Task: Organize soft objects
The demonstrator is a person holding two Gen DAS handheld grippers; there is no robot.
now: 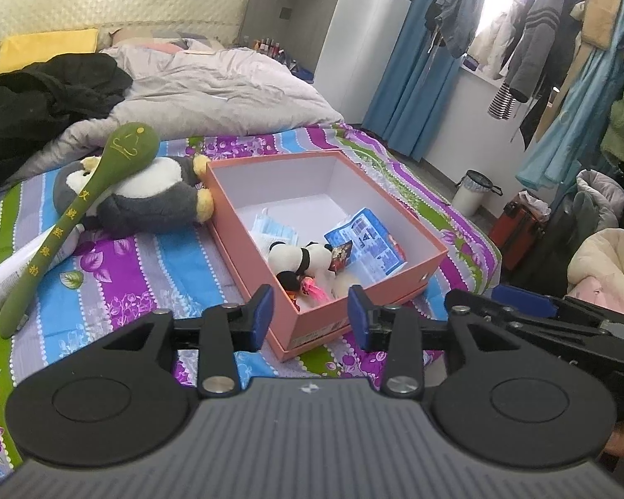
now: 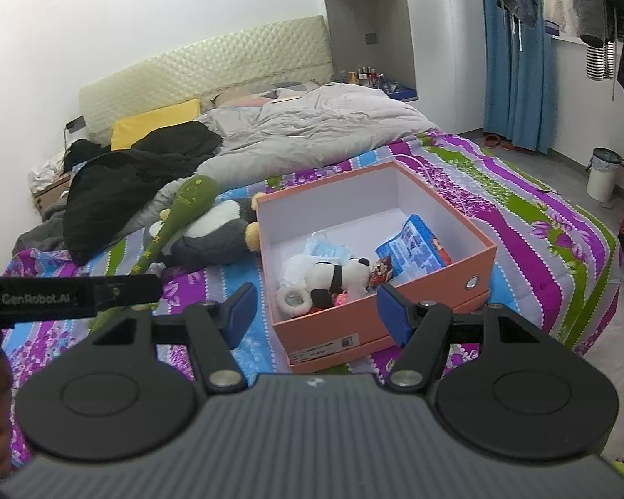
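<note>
An open pink box sits on the striped bedsheet. Inside lie a small panda plush, blue face masks and a blue packet. A grey penguin plush lies left of the box, with a green soft stick across it. My left gripper is open and empty above the box's near corner. My right gripper is open and empty above the box's near side.
A white tube lies under the green stick. A grey duvet and black clothes cover the far bed. Hanging clothes, a white bin and the floor lie to the right.
</note>
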